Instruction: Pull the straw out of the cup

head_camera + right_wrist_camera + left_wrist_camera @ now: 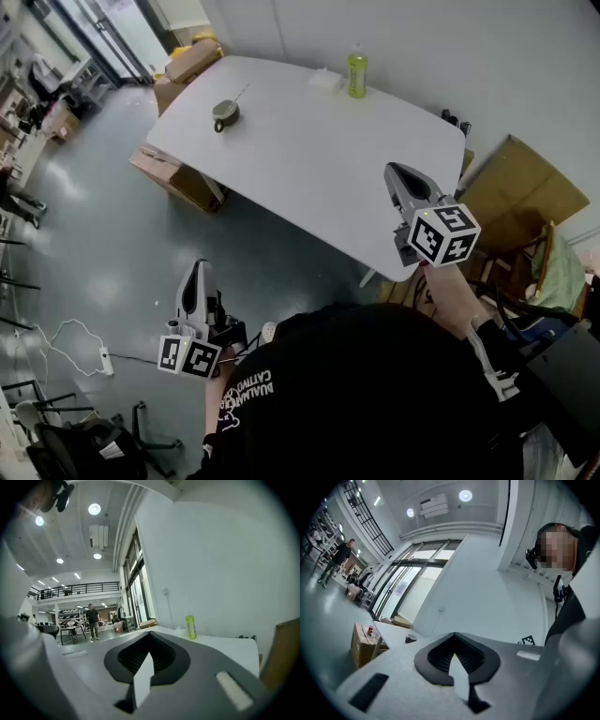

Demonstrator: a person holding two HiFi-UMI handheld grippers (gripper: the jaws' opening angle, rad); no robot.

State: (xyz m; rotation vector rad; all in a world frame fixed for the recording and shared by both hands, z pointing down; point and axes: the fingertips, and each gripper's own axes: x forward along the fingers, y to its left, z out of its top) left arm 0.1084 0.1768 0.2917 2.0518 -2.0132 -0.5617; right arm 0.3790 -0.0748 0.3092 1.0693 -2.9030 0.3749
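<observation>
A dark olive cup [225, 114] stands on the far left part of the white table [309, 159], and a thin straw [240, 95] leans out of it toward the right. In the left gripper view the cup [410, 639] is a small dark shape on the table, far beyond the jaws. My left gripper [198, 266] hangs low over the floor, well short of the table, shut and empty. My right gripper [395, 170] is raised over the table's near right edge, far from the cup, its jaws together with nothing in them.
A green bottle [356, 73] and a white packet [326, 81] stand at the table's far edge. Cardboard boxes [180, 180] sit under and behind the table's left end, and a big cardboard sheet [520, 187] stands to the right. A power strip [104, 361] lies on the floor.
</observation>
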